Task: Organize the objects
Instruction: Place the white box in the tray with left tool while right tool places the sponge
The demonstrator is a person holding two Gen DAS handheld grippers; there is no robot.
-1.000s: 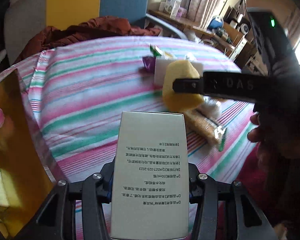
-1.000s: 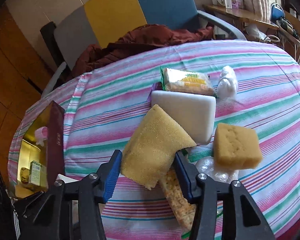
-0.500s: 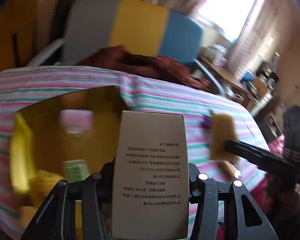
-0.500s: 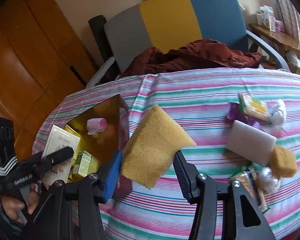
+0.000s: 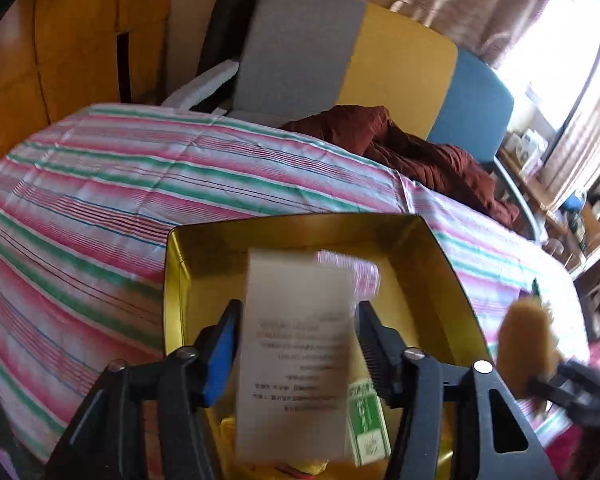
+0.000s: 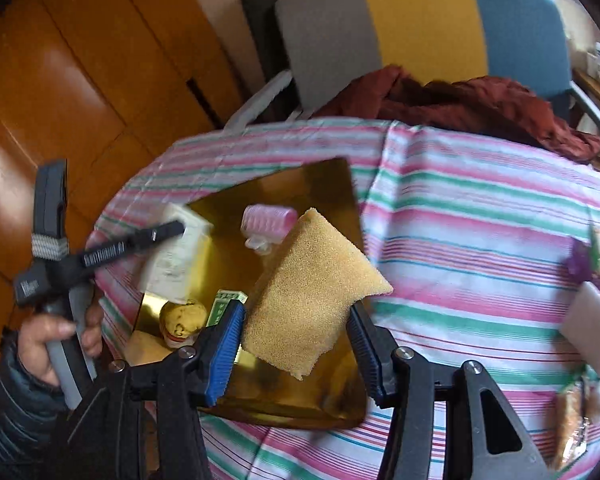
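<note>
Left gripper [image 5: 296, 344] over gold box [image 5: 456, 280], jaws opening; white carton [image 5: 296, 360] between them, blurred, gaps showing on both sides, pads off it. Carton hangs over box interior, above green packet [image 5: 366, 412] and yellow item at near end. Pink roller [image 6: 266, 220] lies at far end of box. Right gripper [image 6: 296, 344] clenched on yellow sponge [image 6: 312, 292], held above box's right side. Box sits on left part of striped tablecloth [image 6: 480, 216]. White block [image 6: 592, 328] and snack packs far right on cloth. Chair [image 6: 420, 20] with red jacket beyond table.
</note>
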